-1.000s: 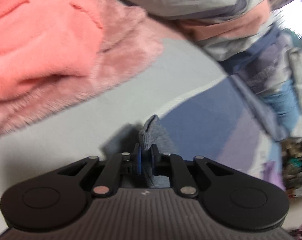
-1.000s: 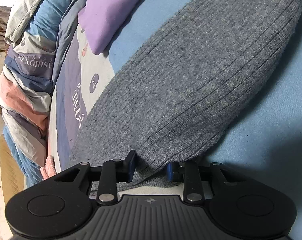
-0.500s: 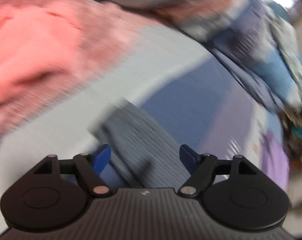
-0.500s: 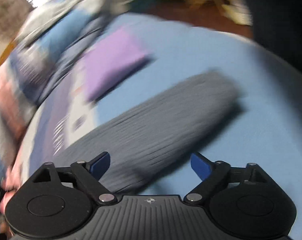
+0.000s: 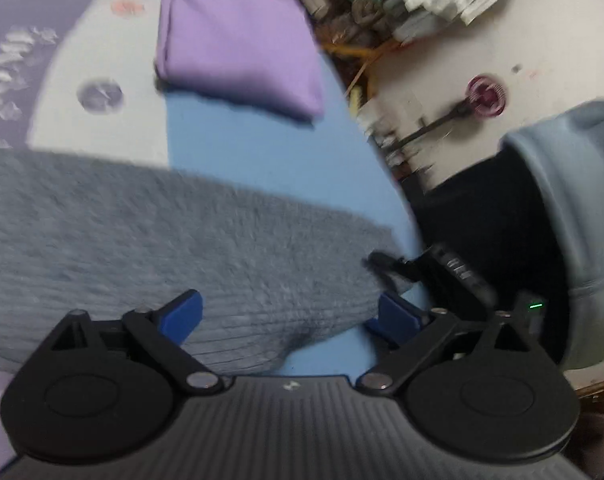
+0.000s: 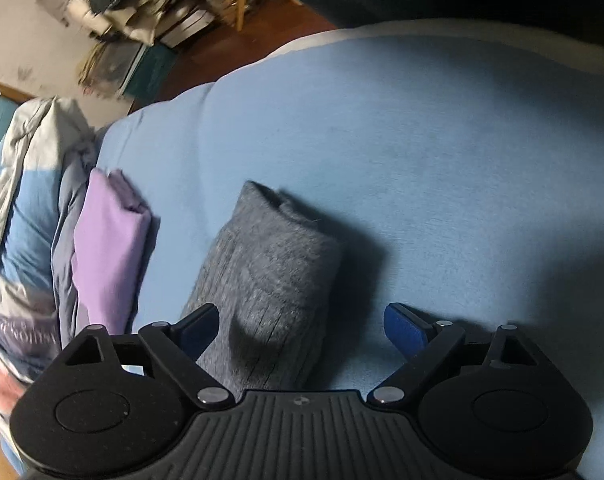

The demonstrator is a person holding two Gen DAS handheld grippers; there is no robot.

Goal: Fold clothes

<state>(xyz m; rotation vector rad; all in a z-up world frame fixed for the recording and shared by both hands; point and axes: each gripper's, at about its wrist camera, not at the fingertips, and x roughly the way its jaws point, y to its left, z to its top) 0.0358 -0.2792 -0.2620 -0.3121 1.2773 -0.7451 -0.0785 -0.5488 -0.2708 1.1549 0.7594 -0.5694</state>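
A folded grey knit garment (image 6: 270, 276) is laid on a blue-sheeted bed (image 6: 441, 160) beside a folded purple cloth (image 6: 106, 248). Left claw (image 5: 290, 312) and right claw (image 6: 302, 326) are held released above the knit.

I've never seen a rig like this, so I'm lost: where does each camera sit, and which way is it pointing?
Left wrist: rides on the left gripper, looking along its open jaws over the grey knit garment toward the room's clutter; the right gripper and a grey sleeve show.
Right wrist: rides on the right gripper, looking along its open jaws at the garment's end on the blue bedsheet.
Both share the garment and the folded purple cloth.
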